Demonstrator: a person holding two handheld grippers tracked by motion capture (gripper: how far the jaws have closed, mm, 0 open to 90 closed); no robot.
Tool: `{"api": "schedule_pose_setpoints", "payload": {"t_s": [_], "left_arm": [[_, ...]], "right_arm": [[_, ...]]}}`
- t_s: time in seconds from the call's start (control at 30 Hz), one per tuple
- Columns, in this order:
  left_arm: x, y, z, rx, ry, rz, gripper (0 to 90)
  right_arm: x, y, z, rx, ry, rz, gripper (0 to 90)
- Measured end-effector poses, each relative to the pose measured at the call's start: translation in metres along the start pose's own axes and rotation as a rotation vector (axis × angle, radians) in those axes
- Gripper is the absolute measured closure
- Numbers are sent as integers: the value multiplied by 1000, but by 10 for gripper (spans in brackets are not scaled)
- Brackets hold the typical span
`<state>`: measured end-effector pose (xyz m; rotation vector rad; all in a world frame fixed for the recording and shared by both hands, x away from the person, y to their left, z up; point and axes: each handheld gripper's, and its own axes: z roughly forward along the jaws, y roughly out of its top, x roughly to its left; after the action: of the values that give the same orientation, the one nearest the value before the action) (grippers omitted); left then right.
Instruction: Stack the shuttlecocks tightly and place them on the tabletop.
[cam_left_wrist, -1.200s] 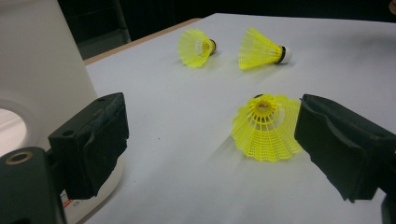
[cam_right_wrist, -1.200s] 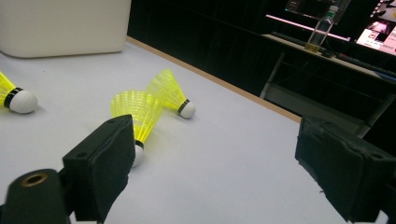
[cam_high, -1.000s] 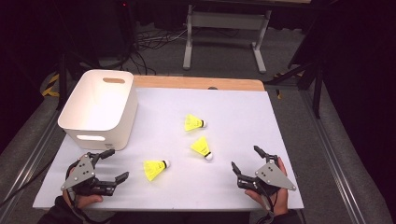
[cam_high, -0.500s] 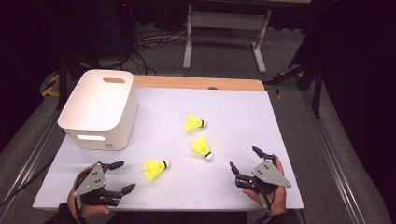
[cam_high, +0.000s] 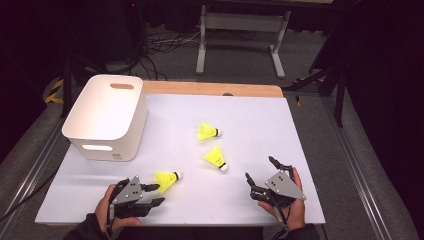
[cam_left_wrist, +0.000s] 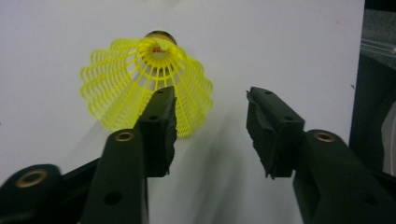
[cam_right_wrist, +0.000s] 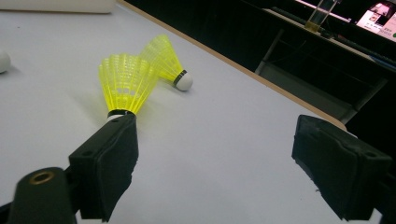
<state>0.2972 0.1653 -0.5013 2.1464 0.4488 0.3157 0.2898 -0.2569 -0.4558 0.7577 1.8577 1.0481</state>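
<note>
- Left gripper (cam_high: 154, 194), held in the person's left hand (cam_high: 111, 215) at the near left edge of the table: jaws parted, having just been closing. In the left gripper view (cam_left_wrist: 210, 123) one jaw overlaps the open skirt of the nearest shuttlecock (cam_left_wrist: 145, 81), the other stands clear to its side; the pads do not press on it, and the gap between them is bare table.
- Nearest shuttlecock (cam_high: 167, 180): yellow mesh skirt, white cork; lies on its side on the white table (cam_high: 260, 130), skirt toward the left gripper, cork pointing away.
- Right gripper (cam_high: 259, 176), in the right hand (cam_high: 292, 210) at the near right edge: jaws released and spread wide, nothing between them; in the right gripper view (cam_right_wrist: 215, 149) only table surface lies in the gap.
- Second shuttlecock (cam_high: 216, 158): near the table's middle, between the two grippers and farther out, cork toward the person; seen just beyond one jaw in the right gripper view (cam_right_wrist: 125, 84).
- Third shuttlecock (cam_high: 207, 131): just behind the second, cork pointing right; apart from it in the high view.
- White bin (cam_high: 90, 145): at the far left of the table, open top, handle slots in its walls; well apart from all three shuttlecocks.
</note>
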Motion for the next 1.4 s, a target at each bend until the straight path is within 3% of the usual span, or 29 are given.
{"api": "schedule_pose_setpoints", "payload": {"t_s": [0.03,0.07,0.3,0.47,0.6,0.67,0.83,0.9,1.17,1.4], "left_arm": [[0,3,3,-7,2,14,666],[0,3,3,-7,2,14,701],[5,10,10,-12,-22,12,874],[11,15,7,-25,5,6,890],[19,24,3,-37,55,5,898],[25,27,0,-55,53,-11,900],[36,35,-5,-47,96,-11,900],[42,40,-9,-40,140,-13,900],[51,43,-12,19,209,-10,899],[63,44,-11,44,216,-20,896]], "right_arm": [[1,0,1,10,-2,-9,160],[1,-1,2,18,-2,-16,161],[1,-2,4,28,-3,-17,169],[1,-2,5,29,-2,-17,169],[1,-3,7,41,9,-16,168],[1,-4,7,43,12,-17,168],[0,-5,9,53,24,-6,166],[0,-6,10,58,34,-9,165],[2,-7,12,74,60,-23,156],[0,-9,14,94,58,-13,144]]}}
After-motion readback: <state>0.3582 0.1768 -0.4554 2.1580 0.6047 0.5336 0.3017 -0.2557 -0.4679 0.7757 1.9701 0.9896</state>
